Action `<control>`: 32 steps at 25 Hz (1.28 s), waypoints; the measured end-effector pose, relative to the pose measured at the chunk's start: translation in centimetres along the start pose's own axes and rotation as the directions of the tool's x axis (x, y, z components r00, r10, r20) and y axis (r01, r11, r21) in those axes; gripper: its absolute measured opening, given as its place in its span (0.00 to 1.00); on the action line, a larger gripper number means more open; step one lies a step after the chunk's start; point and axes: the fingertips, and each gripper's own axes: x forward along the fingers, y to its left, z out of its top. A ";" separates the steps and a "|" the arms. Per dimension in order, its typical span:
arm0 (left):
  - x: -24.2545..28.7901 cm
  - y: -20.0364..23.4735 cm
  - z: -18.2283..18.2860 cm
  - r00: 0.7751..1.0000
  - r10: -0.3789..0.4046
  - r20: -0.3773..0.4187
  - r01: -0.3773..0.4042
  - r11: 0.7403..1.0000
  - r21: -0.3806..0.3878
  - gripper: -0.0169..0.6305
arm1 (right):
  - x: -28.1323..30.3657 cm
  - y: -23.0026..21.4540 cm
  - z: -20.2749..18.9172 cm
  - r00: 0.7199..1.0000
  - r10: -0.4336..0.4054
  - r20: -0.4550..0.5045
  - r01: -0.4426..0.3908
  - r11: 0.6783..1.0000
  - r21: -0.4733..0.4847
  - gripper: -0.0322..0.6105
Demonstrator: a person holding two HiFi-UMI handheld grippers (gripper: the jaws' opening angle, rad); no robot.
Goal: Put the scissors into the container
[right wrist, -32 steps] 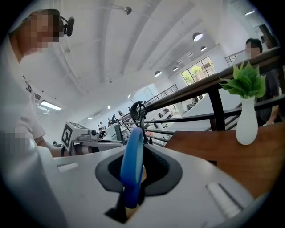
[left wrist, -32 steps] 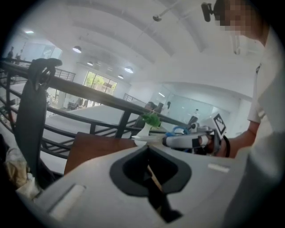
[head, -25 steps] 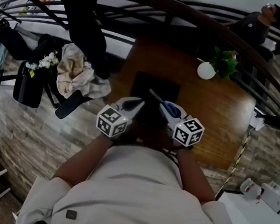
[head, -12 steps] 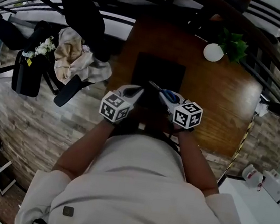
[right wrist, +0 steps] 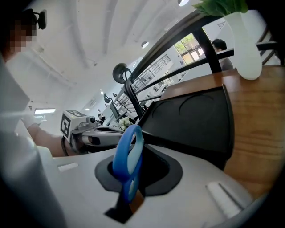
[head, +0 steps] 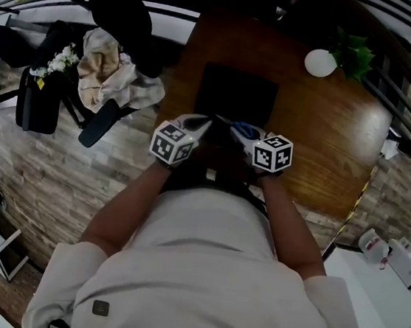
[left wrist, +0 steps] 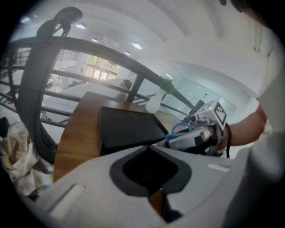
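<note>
Clamped the scissors by the blue handle loops in the right gripper, blades pointing ahead, just short of the black container on the wooden table. Judged them light, stiff, slick along the blades; safest taken at the handles. Held the left gripper closed, empty, just beside. Angled both forearms forward and down.

One scissors, one container, one vase.
</note>
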 end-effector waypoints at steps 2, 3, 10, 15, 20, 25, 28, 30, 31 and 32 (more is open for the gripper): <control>0.3 0.4 -0.6 1.000 0.001 -0.010 -0.001 1.000 -0.012 0.03 | 0.7 -0.2 -0.8 1.000 0.003 -0.023 -0.002 1.000 0.015 0.13; 0.4 0.6 -0.9 1.000 0.000 -0.017 -0.001 1.000 -0.019 0.03 | 1.0 -0.4 -1.1 1.000 0.003 -0.031 -0.002 1.000 0.025 0.13; 0.8 1.4 -1.6 0.999 -0.008 -0.041 0.007 0.999 -0.039 0.03 | 3.1 -1.1 -2.1 0.997 0.045 -0.060 -0.036 0.990 0.135 0.16; 0.7 1.6 -1.8 0.999 -0.014 -0.044 0.013 0.999 -0.044 0.03 | 3.9 -1.3 -2.4 0.999 0.027 -0.042 -0.019 0.986 0.168 0.16; 0.8 1.9 -1.8 0.999 -0.019 -0.046 0.017 0.999 -0.048 0.03 | 4.4 -1.7 -2.8 0.999 0.002 -0.050 0.007 0.984 0.181 0.18; 0.8 2.1 -1.8 0.999 -0.021 -0.046 0.019 0.999 -0.051 0.03 | 4.7 -1.7 -3.3 0.996 -0.013 -0.088 0.024 0.991 0.131 0.25; 0.8 2.0 -1.9 0.999 -0.025 -0.046 0.023 0.998 -0.051 0.03 | 4.8 -1.5 -3.6 0.994 -0.032 -0.108 0.042 0.995 0.088 0.28; 0.8 1.9 -1.9 0.999 -0.028 -0.046 0.025 0.998 -0.050 0.03 | 4.8 -1.6 -3.7 0.991 -0.047 -0.127 0.054 0.997 0.054 0.31; 0.9 1.8 -1.8 0.998 -0.029 -0.047 0.027 0.998 -0.049 0.03 | 4.8 -1.6 -3.8 0.989 -0.055 -0.137 0.061 0.997 0.037 0.32; 0.9 1.7 -1.8 0.998 -0.031 -0.048 0.029 0.999 -0.047 0.03 | 4.8 -1.6 -3.9 0.987 -0.065 -0.147 0.068 0.997 0.020 0.33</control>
